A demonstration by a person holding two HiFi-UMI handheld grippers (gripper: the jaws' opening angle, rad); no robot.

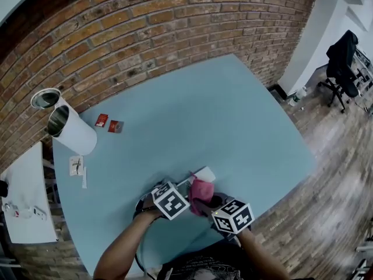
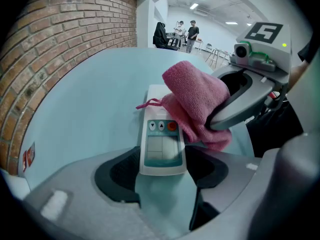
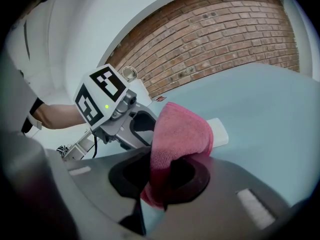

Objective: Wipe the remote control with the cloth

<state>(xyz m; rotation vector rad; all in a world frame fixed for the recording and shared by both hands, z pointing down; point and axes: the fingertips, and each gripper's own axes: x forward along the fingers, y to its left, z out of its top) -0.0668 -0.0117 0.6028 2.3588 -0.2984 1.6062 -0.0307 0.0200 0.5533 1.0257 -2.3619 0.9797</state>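
A white remote control (image 2: 162, 140) with a small screen and an orange button lies on the blue table, its near end clamped between the jaws of my left gripper (image 2: 161, 170). My right gripper (image 3: 161, 178) is shut on a folded pink cloth (image 3: 177, 139), and the cloth (image 2: 196, 106) rests on the remote's right side, covering its far part. In the head view both grippers (image 1: 172, 198) (image 1: 224, 210) meet near the table's front edge, with the cloth (image 1: 200, 192) between them and the remote's far end (image 1: 205, 174) sticking out beyond it.
A white cylinder (image 1: 71, 127) with metal ends lies at the table's (image 1: 204, 115) back left, next to two small red packets (image 1: 108, 123) and a small white item (image 1: 77, 167). A brick wall (image 1: 145, 28) runs behind. An office chair (image 1: 344, 69) stands far right.
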